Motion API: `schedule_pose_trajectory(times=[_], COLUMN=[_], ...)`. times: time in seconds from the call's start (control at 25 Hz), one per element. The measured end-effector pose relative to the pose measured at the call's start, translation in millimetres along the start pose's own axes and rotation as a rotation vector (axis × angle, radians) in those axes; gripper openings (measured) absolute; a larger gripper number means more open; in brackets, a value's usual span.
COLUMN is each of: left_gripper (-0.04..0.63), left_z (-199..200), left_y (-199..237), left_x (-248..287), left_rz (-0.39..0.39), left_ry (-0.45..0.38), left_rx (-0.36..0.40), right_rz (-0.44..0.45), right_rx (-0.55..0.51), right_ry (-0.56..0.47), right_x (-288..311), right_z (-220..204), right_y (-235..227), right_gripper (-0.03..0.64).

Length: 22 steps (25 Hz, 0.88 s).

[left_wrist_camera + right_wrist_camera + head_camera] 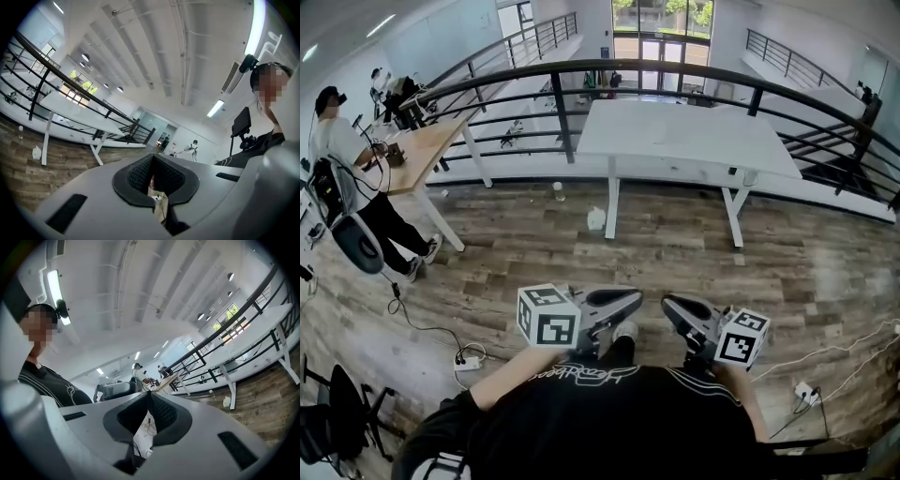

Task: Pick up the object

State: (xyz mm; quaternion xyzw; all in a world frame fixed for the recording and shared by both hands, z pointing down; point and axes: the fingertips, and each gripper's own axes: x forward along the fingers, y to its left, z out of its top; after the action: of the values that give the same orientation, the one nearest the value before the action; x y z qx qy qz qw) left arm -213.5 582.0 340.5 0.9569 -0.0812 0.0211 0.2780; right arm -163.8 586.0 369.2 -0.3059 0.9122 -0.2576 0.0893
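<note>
I hold both grippers close in front of my chest, above the wooden floor. In the head view my left gripper [636,296] points right and my right gripper [667,302] points left, their tips a short way apart. Both are shut with nothing between the pads, as the left gripper view [151,161] and the right gripper view [149,397] also show. A small white container [596,218] stands on the floor by the leg of the white table [684,136], with a little bottle [558,191] farther back. Neither gripper is near them.
A black railing [675,70] curves behind the white table. A wooden desk [417,155] stands at the left with a person [337,141] beside it. Power strips [469,361] [803,391] and cables lie on the floor on both sides. A black chair [347,412] is at the lower left.
</note>
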Motion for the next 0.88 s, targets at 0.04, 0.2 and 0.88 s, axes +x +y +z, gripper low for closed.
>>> schedule_pose_trajectory(times=[0.04, 0.2, 0.88], left_gripper=[0.008, 0.008, 0.008], left_z=[3.5, 22.3, 196.6], left_y=[7.6, 42.7, 294.5], left_x=[3.0, 18.5, 103.5], left_rz=[-0.002, -0.02, -0.094], left_ry=[0.002, 0.011, 0.005], left_rx=[0.0, 0.001, -0.072], right_rz=[-0.004, -0.024, -0.05], right_rx=[0.001, 0.015, 0.162], right_ry=[-0.001, -0.016, -0.107], right_x=[3.5, 19.1, 165.8], right_z=[2.5, 20.4, 181.0], right_y=[-7.8, -45.6, -268.9], right_gripper=[0.026, 0.026, 0.026])
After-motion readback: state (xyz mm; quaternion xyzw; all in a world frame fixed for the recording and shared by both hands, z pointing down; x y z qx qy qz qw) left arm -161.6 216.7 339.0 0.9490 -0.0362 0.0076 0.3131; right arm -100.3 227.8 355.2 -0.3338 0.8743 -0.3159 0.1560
